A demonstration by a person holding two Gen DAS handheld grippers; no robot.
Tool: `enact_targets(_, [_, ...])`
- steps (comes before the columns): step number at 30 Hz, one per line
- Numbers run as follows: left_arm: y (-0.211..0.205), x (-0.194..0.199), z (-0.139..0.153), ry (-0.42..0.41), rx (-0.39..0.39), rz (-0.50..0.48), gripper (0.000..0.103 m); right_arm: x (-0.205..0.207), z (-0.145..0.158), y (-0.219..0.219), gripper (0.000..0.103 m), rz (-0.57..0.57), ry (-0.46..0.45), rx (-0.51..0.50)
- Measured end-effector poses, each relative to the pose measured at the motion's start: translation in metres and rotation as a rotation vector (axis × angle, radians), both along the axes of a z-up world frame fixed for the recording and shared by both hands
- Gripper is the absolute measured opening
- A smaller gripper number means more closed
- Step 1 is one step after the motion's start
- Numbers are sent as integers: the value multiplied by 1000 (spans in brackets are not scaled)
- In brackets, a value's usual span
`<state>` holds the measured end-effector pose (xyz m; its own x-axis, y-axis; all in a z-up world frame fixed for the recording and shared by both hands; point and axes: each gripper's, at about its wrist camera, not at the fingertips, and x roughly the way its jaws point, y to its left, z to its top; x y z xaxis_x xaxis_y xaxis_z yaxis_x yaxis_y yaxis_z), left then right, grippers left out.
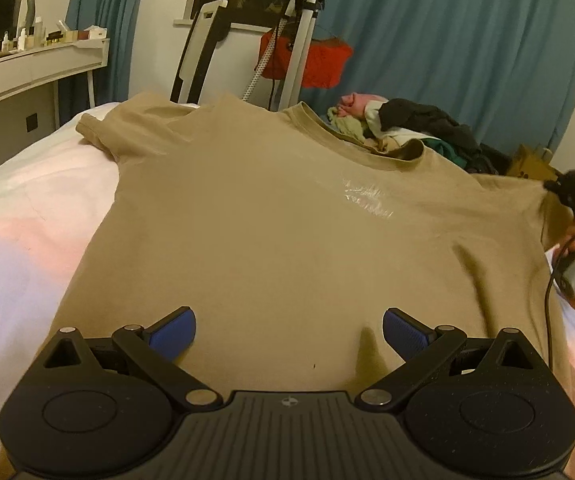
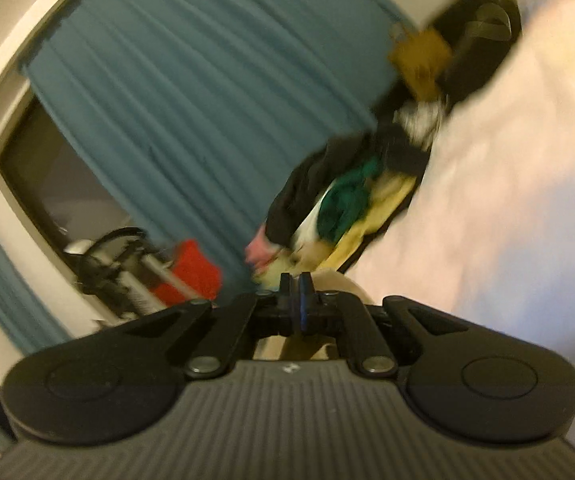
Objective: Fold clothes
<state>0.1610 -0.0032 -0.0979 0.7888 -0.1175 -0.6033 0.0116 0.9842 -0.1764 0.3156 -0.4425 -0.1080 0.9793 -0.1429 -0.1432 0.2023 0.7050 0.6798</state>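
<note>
A tan T-shirt (image 1: 267, 220) lies spread front-up on the bed, collar at the far right, with a faint white print on the chest. My left gripper (image 1: 289, 330) hovers over its lower part, open, blue pads (image 1: 175, 332) wide apart and nothing between them. At the right edge a hand holds my right gripper (image 1: 555, 187) at the shirt's right sleeve, where the cloth is pulled up to it. The right wrist view is blurred and tilted: the right gripper (image 2: 296, 286) has its fingers pressed together, with tan cloth (image 2: 343, 284) just behind and under them.
A pile of mixed clothes (image 1: 407, 128) (image 2: 343, 200) lies beyond the collar. White bedding (image 1: 27, 220) shows left of the shirt. A white dressing table (image 1: 27, 68) stands far left, a stand with a red item (image 1: 307, 60) behind the bed, and blue curtains (image 1: 467, 40) beyond.
</note>
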Motion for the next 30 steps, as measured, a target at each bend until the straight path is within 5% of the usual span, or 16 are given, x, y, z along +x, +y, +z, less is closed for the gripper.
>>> enact_targets(3, [-2,-1,-1,2,13,-7,101,5,-11,-17,5,-78,84,-104])
enact_targets(8, [-6,-3,-3,4,35,-19,101,17,-38,-50,5,-107,193,-91])
enact_targets(17, [-17,-9,0,-21,90,-38,100,-41,11,-17,10,61,202,-220])
enact_targets(18, [-17,-12,2,-24,95,-42,100,-52,19,-9,14,93,196,-225])
enact_targets(22, [-21,-28,11,-52,104,-72,100,-118,55,23,79,174,145,-239])
enact_targets(30, [-36,-80,28,-47,93,-164,96,-257,99,79,79,291,146,-176])
